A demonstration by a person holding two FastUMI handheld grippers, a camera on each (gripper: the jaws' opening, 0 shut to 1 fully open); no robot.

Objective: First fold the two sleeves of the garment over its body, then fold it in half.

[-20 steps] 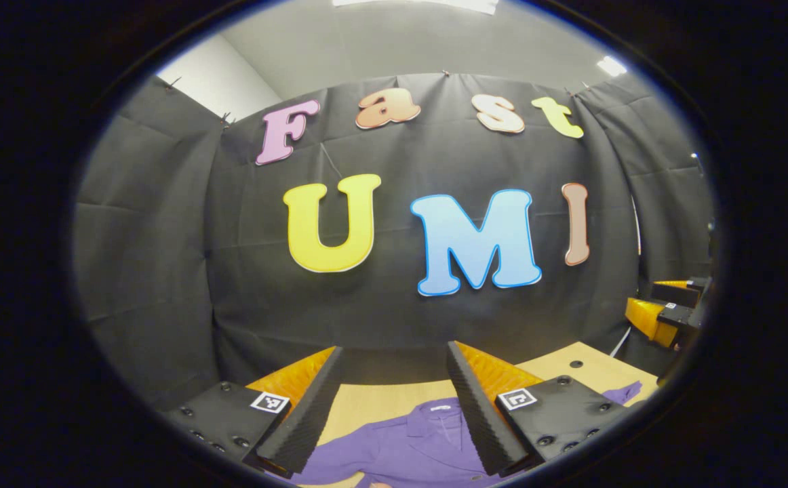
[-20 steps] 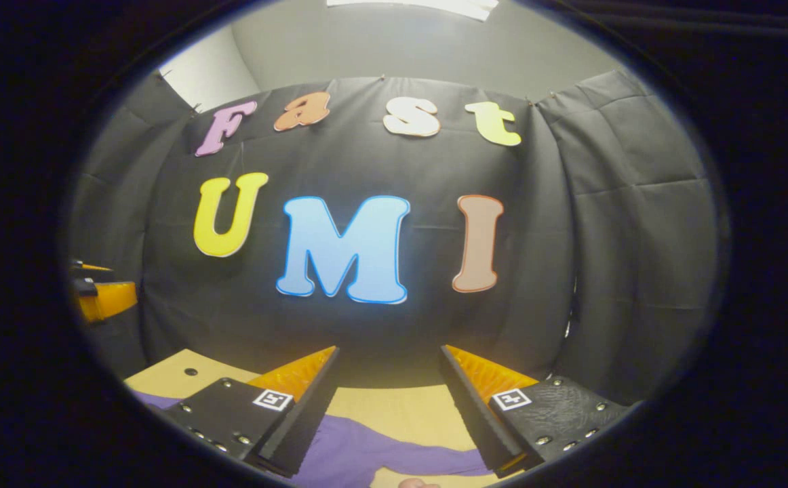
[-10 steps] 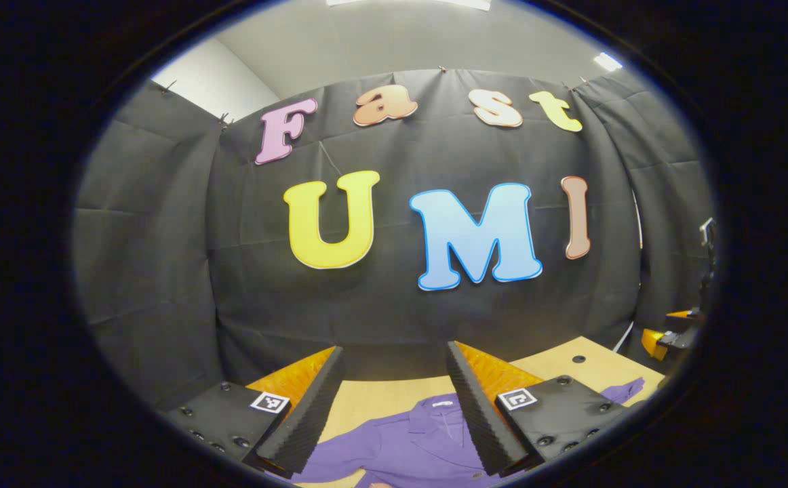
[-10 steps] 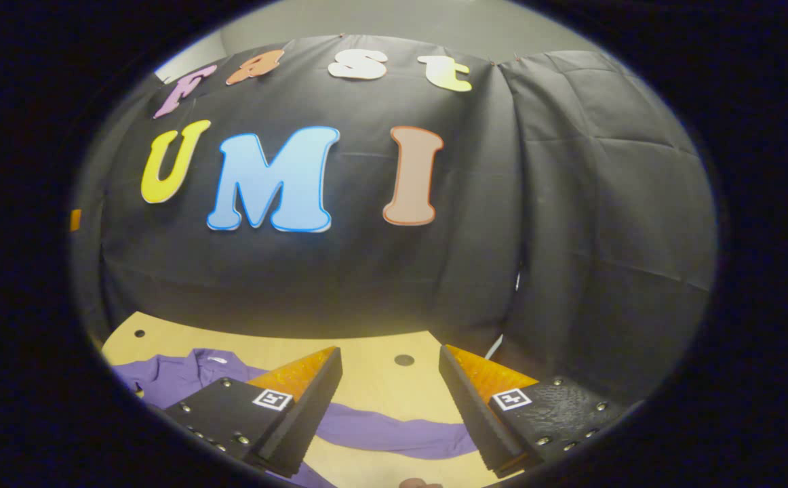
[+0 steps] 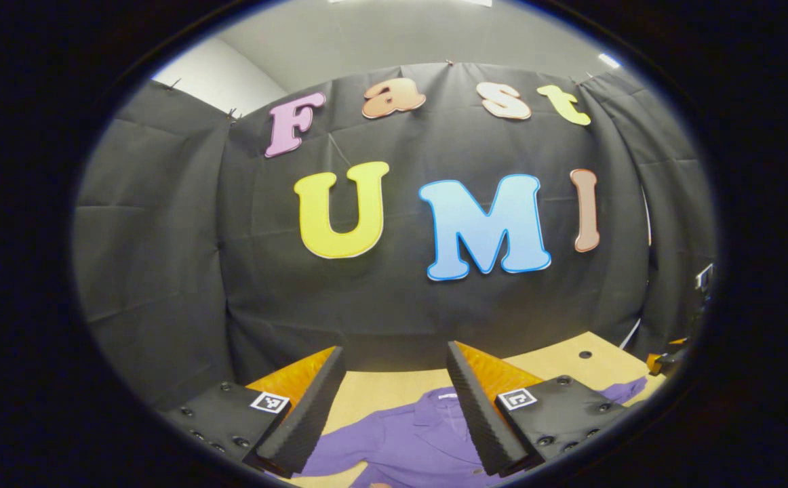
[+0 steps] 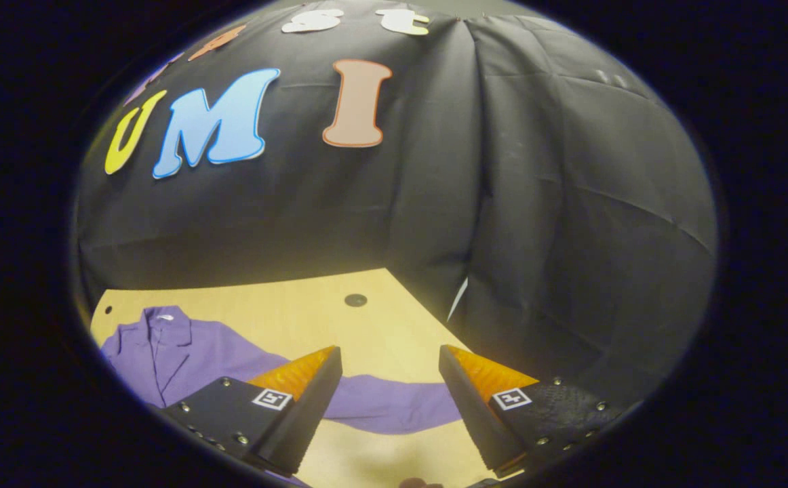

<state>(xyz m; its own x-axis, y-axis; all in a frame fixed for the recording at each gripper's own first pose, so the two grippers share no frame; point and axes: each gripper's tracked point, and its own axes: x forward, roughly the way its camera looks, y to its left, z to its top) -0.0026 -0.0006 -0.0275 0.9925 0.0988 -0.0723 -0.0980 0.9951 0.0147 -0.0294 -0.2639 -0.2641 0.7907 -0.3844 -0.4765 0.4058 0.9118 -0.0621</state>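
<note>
On the light wooden tabletop the purple collared shirt lies flat, sleeves spread. Right gripper hangs over the right sleeve, released and empty; left gripper likewise. Recommend pinching the sleeve near its cuff, then carrying it low across the body.

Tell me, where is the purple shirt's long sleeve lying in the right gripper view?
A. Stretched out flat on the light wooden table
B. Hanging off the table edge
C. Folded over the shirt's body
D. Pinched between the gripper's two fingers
A: the purple shirt's long sleeve lies spread across the light wooden table, beyond the open right gripper, which holds nothing.
</note>
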